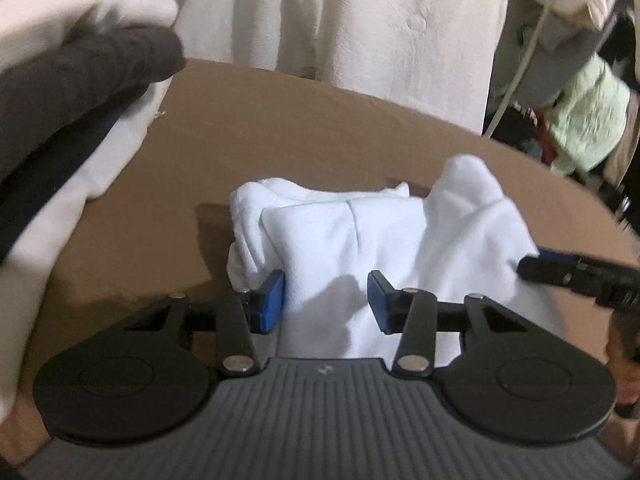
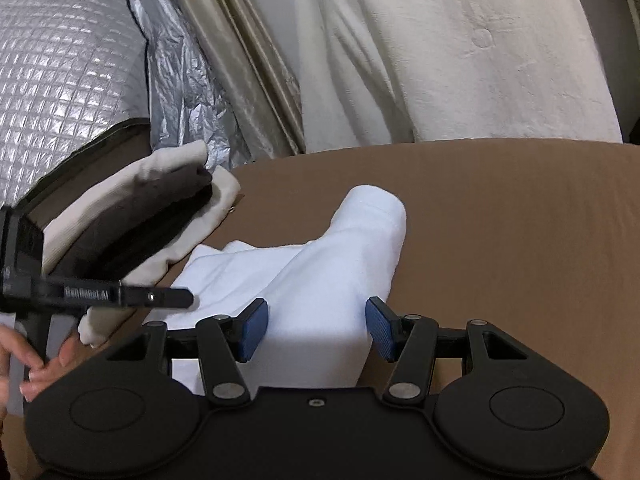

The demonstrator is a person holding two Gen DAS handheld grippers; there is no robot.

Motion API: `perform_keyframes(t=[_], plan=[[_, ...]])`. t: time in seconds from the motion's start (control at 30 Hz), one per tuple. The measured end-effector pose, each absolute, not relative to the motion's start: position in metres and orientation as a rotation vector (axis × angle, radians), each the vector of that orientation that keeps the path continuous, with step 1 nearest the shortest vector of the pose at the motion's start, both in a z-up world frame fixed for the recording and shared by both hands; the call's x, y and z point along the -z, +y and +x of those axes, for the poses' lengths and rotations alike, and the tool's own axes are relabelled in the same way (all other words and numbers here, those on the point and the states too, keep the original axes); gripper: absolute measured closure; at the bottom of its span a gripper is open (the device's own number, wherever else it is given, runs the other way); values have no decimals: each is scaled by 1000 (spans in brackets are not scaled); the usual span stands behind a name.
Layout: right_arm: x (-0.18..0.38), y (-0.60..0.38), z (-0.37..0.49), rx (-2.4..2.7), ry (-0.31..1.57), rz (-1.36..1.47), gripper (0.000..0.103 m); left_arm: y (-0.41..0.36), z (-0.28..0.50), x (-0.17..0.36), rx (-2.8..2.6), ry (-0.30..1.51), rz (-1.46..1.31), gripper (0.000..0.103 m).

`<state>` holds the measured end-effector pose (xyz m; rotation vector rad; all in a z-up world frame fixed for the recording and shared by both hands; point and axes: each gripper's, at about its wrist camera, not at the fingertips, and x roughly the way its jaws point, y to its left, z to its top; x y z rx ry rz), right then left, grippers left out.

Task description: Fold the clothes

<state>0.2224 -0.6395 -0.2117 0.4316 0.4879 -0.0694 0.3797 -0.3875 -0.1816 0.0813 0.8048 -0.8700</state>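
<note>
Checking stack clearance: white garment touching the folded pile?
Apart. Right wrist view shows brown surface between the white garment and the folded pile.

Both wrist views look forward and down, close over the brown table [image 1: 320,120]. They share the white garment [image 1: 360,240] between them.

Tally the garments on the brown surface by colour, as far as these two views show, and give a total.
White: 1, the part-folded white garment in front of both grippers.
Cream: 1, the cream garment in the stack at the left.
Dark brown: 1, the dark brown garment lying on the cream one.
Total: 3. Further layers in the stack cannot be told apart.
</note>
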Motion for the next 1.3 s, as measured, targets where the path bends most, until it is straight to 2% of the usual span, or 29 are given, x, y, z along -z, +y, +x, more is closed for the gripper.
perform_keyframes(t=[0.13,0.17,0.23,0.33,0.4,0.63,0.7,0.8,0.83,0.9,0.93,0.97,1.03,1.1,1.17,1.2,1.27,1.3], plan=[[215,-642,224,72,489,454,43,-396,373,182,840,760,120,60],[216,-642,224,73,489,459,42,-397,371,182,831,745,131,80],[217,-643,225,75,489,470,42,-397,364,175,783,652,158,101],[221,-647,225,70,488,501,41,-389,345,146,766,488,159,101],[224,-650,224,75,494,518,41,-387,343,139,770,466,168,101],[244,-653,229,146,553,487,37,-391,378,201,626,643,214,97],[242,-649,229,167,544,455,36,-388,380,192,636,655,173,97],[230,-639,224,221,515,365,36,-373,378,167,697,618,72,86],[223,-634,222,227,498,328,37,-367,377,159,719,603,36,78],[208,-623,217,219,452,242,38,-357,374,151,773,597,-41,75],[200,-618,215,214,428,199,38,-354,373,152,789,611,-66,70],[195,-613,213,192,414,173,38,-354,372,155,799,639,-81,60],[189,-602,212,115,401,150,38,-365,374,165,796,715,-38,55],[194,-590,215,65,433,93,39,-382,374,182,730,777,122,54],[209,-581,226,45,514,33,40,-396,377,205,665,844,242,35],[216,-580,229,41,545,23,40,-395,380,210,655,858,221,31],[228,-584,233,42,589,35,41,-390,392,212,613,920,169,9],[235,-587,236,43,611,41,41,-387,398,212,599,944,152,7]])
